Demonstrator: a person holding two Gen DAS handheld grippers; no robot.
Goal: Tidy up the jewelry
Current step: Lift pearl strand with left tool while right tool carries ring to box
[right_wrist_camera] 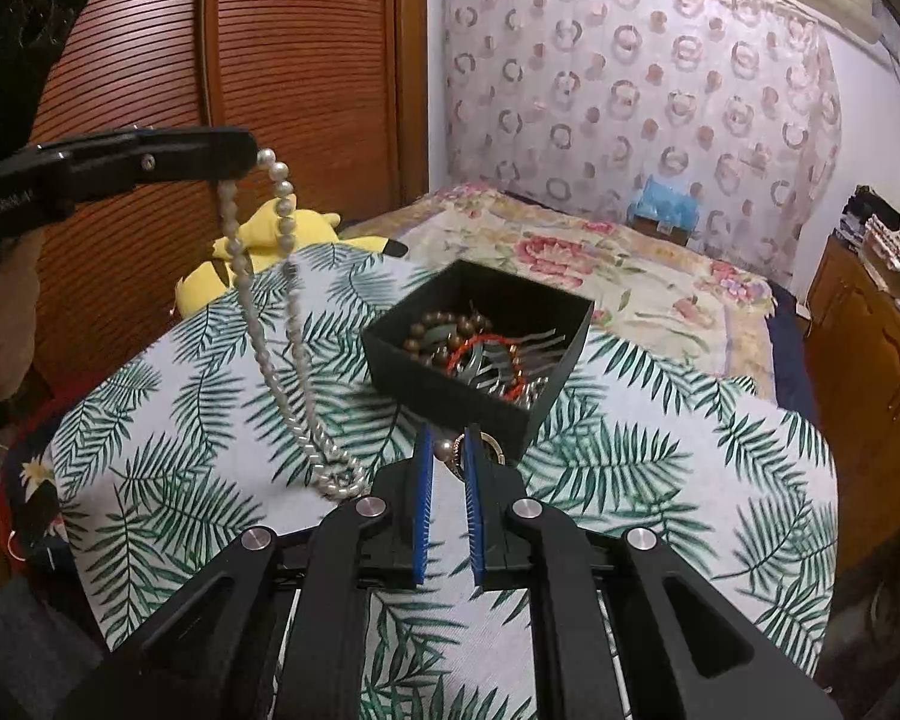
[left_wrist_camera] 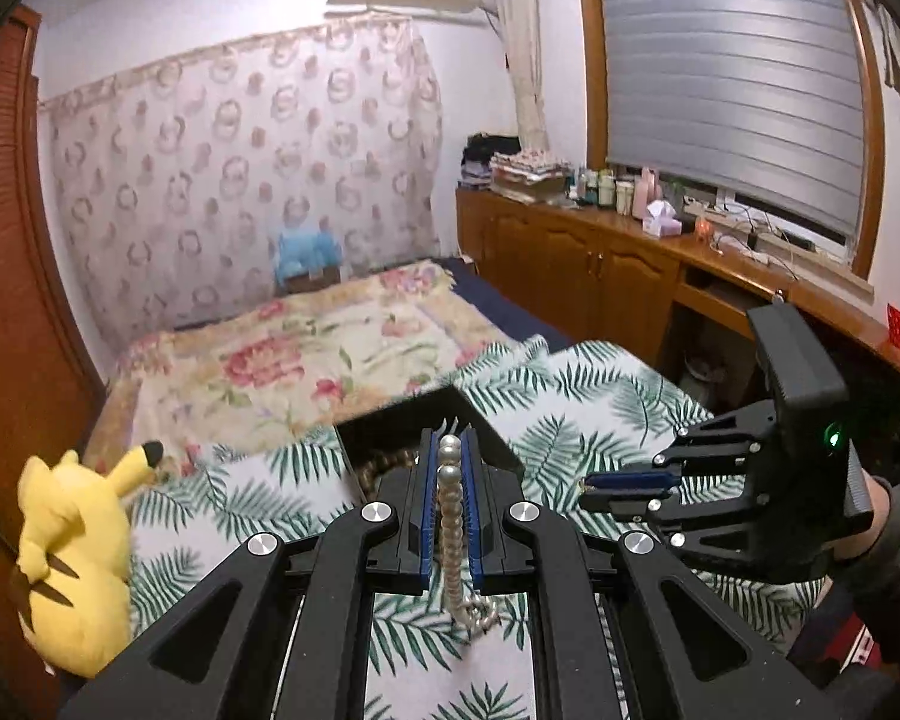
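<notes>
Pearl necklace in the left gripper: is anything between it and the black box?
Nothing visible blocks it. The pearl necklace hangs from the left gripper, its lower end pooled on the leaf-print cloth. Only bare cloth lies between it and the open black box. The right gripper sits at the box's near corner, beside that path.

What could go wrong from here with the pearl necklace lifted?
The left gripper pinches the pearl necklace near one end; its low loop still lies on the leaf-print cloth and could drag or slip out. The swinging strand may snag the black jewelry box. The right gripper holds a small metal piece that might drop.
</notes>
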